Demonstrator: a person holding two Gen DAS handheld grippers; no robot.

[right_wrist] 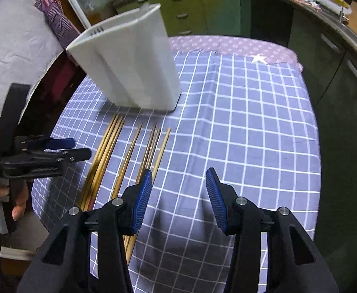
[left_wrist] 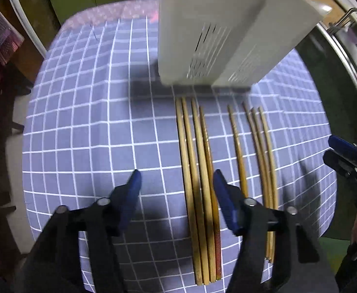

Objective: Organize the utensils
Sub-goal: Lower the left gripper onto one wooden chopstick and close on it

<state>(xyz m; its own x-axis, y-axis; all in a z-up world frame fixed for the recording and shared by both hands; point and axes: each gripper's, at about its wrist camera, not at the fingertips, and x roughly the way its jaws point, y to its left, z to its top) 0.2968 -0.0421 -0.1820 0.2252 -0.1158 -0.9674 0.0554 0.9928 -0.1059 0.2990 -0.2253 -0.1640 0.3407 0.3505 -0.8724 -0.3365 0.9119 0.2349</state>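
Several wooden chopsticks lie side by side on the checked blue cloth in two bunches, a left bunch [left_wrist: 198, 183] and a right bunch [left_wrist: 261, 161]; both show in the right wrist view, the left bunch [right_wrist: 105, 151] and the right bunch [right_wrist: 151, 146]. A tall white slotted utensil holder [left_wrist: 215, 29] stands upright just beyond their tips, also in the right wrist view [right_wrist: 132, 68]. My left gripper [left_wrist: 176, 178] is open and empty above the left bunch. My right gripper [right_wrist: 178, 178] is open and empty, to the right of the chopsticks.
The table [right_wrist: 251, 122] is covered by the checked cloth over a pink cloth at the far edge [right_wrist: 227, 44]. Green cabinets [right_wrist: 202, 7] and a counter stand behind. The other gripper shows at the right edge [left_wrist: 344, 156] and at the left edge [right_wrist: 44, 153].
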